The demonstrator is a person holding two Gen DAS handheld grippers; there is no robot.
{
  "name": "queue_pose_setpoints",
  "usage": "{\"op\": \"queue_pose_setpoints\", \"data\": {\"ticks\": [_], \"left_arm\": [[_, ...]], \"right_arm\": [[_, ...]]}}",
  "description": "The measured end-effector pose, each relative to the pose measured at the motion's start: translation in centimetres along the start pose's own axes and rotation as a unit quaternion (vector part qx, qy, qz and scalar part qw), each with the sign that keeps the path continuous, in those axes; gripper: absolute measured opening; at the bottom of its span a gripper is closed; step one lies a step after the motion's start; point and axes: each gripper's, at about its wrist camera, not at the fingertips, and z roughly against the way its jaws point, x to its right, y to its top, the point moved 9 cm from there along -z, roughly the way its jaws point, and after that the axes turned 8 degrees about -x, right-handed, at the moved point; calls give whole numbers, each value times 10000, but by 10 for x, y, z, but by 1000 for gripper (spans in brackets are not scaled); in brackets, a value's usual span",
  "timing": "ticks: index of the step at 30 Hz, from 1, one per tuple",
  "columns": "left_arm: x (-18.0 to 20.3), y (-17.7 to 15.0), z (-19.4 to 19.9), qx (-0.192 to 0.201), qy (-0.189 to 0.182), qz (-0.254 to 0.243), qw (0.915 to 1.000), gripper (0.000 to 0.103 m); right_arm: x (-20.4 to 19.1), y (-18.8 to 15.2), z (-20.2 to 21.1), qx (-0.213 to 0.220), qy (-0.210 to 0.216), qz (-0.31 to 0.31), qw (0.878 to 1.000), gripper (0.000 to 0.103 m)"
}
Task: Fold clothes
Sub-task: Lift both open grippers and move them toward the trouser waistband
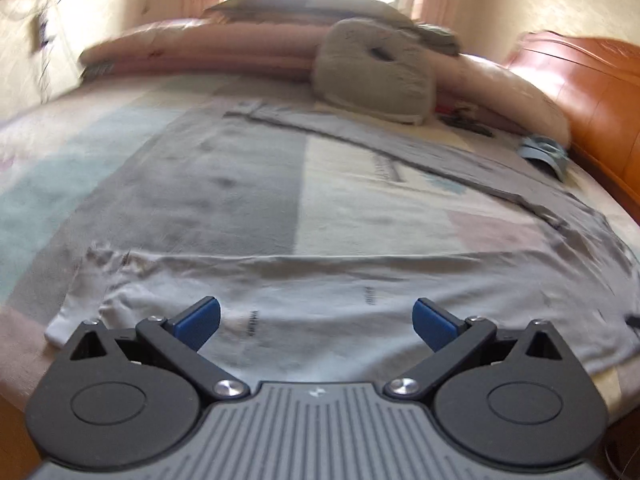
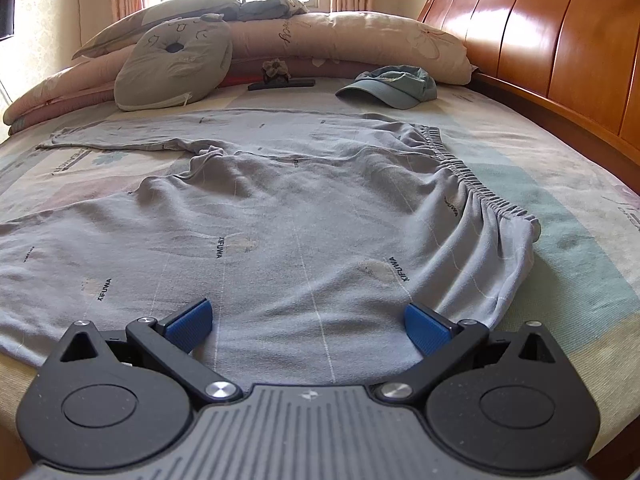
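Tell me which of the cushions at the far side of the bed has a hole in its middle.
The small grey-green cushion, propped upright against the long pink floral pillow. It alone has a dark round hole at its centre; the pillows behind it are unbroken.

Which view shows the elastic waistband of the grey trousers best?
The right wrist view: the gathered waistband lies sharp and unobstructed on the trousers' right side. In the left wrist view, blurred, only the legs show; I cannot make out the waistband.

Each tool (image 1: 316, 320) (image 2: 308, 322): black linkage arms, blue ribbed pads, grey ridged body.
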Motion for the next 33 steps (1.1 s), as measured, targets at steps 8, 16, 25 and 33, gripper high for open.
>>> {"op": "queue_pose_setpoints", "data": {"ticks": [8, 16, 25, 33], "left_arm": [[-21, -8, 9, 0, 1252, 3, 9921, 102], [42, 21, -6, 222, 565, -670, 9959, 102], [65, 49, -42, 196, 803, -1086, 9906, 102], [53, 55, -60, 39, 491, -344, 9982, 102]], "right_arm": [[2, 7, 9, -47, 189, 18, 9998, 103], [-38, 69, -2, 82, 1003, 279, 9945, 103], [-96, 114, -80, -539, 1484, 589, 9857, 103], [-112, 134, -110, -772, 1545, 378, 9843, 103]]}}
